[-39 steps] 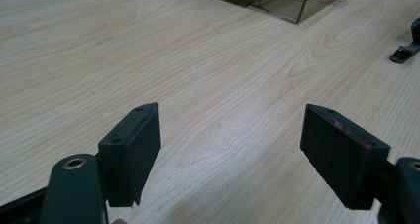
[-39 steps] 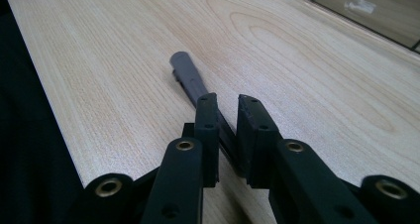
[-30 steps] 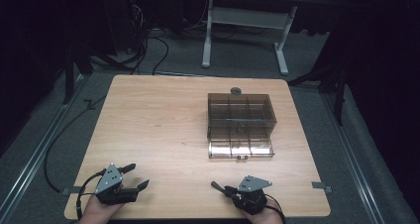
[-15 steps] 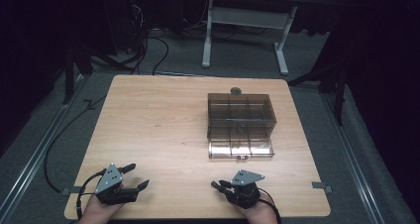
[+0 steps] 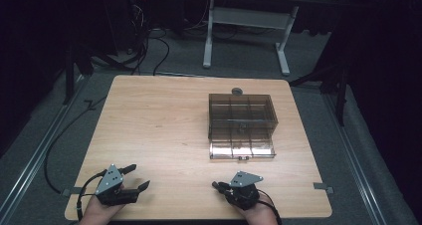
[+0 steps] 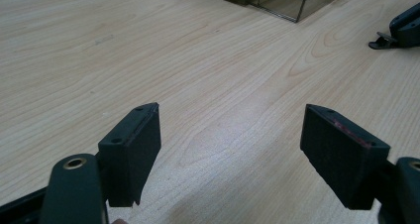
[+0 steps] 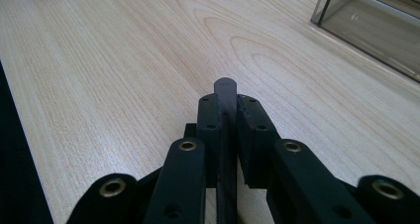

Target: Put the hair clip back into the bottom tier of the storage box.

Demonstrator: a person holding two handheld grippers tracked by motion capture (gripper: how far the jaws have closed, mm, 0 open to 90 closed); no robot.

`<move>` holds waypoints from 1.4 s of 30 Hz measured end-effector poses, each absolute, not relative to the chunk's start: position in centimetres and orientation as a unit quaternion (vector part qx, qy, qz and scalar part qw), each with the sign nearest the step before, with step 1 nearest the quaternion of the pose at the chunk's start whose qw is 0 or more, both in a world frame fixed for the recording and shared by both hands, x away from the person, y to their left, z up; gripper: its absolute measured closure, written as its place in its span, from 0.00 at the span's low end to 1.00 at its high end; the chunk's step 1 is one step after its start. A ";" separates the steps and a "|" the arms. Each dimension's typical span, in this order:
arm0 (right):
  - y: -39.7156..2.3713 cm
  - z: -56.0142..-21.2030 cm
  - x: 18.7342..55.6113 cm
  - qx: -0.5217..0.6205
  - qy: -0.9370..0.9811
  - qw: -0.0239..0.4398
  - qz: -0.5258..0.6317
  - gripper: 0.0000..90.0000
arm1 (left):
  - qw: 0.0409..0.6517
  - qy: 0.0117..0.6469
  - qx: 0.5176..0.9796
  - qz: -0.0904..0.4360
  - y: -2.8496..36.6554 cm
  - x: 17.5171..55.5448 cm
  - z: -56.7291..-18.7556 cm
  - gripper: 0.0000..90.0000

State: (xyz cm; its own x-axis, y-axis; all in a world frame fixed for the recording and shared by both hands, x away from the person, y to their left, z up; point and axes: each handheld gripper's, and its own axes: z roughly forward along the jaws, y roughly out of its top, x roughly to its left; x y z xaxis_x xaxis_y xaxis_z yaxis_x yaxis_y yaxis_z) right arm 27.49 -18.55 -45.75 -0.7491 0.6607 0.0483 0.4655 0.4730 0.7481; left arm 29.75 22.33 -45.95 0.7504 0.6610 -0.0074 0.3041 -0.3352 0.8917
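Note:
My left gripper [image 5: 137, 176] rests near the table's front left corner, open, with bare wood between its wide-apart jaws [image 6: 230, 135]. Near the front edge to its right, my right gripper [image 5: 219, 186] points left. In the right gripper view it [image 7: 227, 102] is shut on a thin dark flat piece [image 7: 226, 87] with a rounded end that sticks out past the pads. A smoky clear compartment box [image 5: 241, 116] stands at the table's right middle, its lid [image 5: 242, 149] lying open toward me. My right gripper's tip [image 6: 398, 30] shows in the left gripper view.
A small dark round object [image 5: 237, 91] lies just behind the box. The wooden table [image 5: 159, 125] has broad bare room left of the box. A corner of the box [image 7: 366, 21] shows in the right gripper view. Cables and a table frame [image 5: 244, 21] lie beyond the far edge.
My right gripper has shifted slightly to the left along the front edge. The left gripper and the box have not moved.

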 end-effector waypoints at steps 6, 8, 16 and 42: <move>-18.8 -45.4 27.4 0.335 0.844 0.131 0.398 0.91 | 0.490 0.303 0.797 0.182 22.3 29.8 -46.0 0.27; -19.2 -45.3 27.4 0.342 0.841 0.135 0.397 0.91 | 0.490 0.303 0.797 0.181 22.3 29.7 -45.9 0.27; -22.4 -44.8 27.3 0.386 0.817 0.160 0.399 0.91 | 0.490 0.303 0.797 0.181 22.3 29.7 -45.9 0.27; -29.9 -45.2 27.0 0.494 0.764 0.216 0.353 0.90 | 0.490 0.302 0.797 0.182 22.3 29.7 -45.9 0.27</move>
State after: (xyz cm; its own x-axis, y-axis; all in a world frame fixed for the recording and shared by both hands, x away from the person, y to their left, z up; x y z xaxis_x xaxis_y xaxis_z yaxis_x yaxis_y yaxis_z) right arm 27.01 -29.85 -45.25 -0.4176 0.9084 0.0186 0.6031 0.2618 0.7535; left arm 29.73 22.33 -45.94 0.7511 0.6601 -0.0056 0.3028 -0.3370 0.8915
